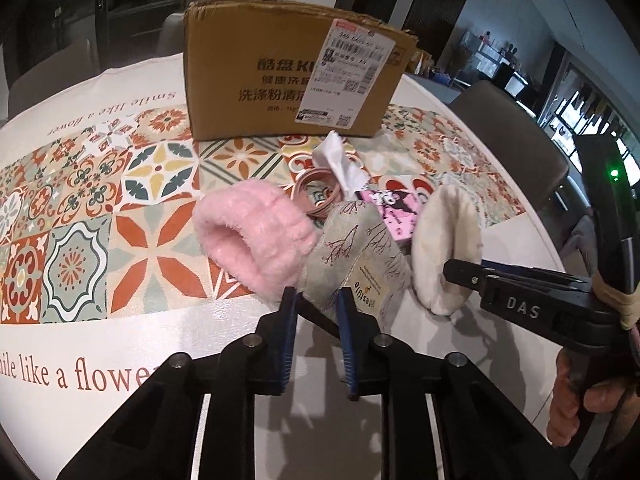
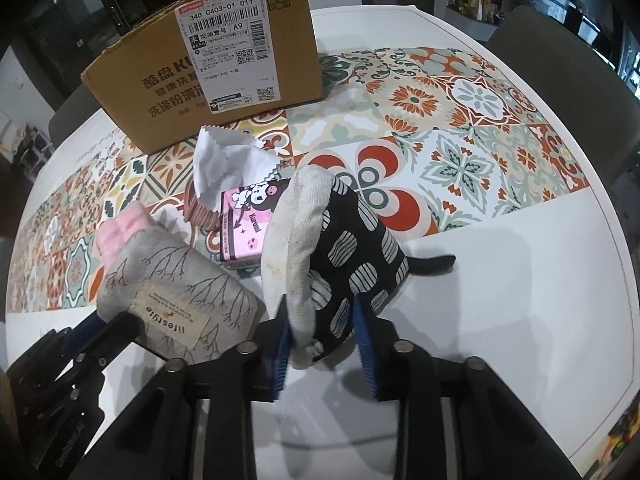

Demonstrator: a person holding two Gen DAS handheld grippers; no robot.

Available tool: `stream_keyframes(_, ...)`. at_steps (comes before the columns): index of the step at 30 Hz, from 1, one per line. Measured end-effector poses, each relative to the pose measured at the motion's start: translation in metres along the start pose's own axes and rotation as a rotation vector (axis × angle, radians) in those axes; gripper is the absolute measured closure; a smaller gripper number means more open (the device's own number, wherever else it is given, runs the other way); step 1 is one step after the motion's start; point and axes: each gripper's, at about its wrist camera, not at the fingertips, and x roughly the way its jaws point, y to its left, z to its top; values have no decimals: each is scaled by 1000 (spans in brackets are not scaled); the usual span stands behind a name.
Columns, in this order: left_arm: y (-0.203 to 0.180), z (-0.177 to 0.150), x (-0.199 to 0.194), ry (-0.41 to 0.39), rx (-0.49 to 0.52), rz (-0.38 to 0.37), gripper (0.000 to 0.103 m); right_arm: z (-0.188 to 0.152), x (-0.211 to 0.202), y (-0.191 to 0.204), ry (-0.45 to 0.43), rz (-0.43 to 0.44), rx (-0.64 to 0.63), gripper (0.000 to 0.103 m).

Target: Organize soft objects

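Observation:
My left gripper [image 1: 318, 304] is shut on a grey branch-print mitt with a pink fleece lining [image 1: 256, 236] and a "lifestyle" label; the mitt also shows in the right wrist view [image 2: 180, 288]. My right gripper [image 2: 322, 324] is shut on a black patterned mitt with a cream lining [image 2: 352, 248], whose cream side shows in the left wrist view [image 1: 444, 248]. Both mitts rest on the table side by side. The right gripper [image 1: 472, 276] reaches in from the right in the left wrist view.
A brown cardboard box [image 1: 296, 76] stands behind on the patterned tablecloth [image 1: 80, 200]. A pink tissue pack [image 2: 248, 220] with a white tissue [image 2: 220, 160] sticking up and a coiled pink cable [image 1: 316, 192] lie between box and mitts. A chair [image 2: 560, 72] stands at the far right.

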Motion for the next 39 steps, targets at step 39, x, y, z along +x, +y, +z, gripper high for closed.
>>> stream_keyframes(39, -46, 45, -88, -319, 115, 61, 93, 16, -97, 1, -282, 66, -71, 90)
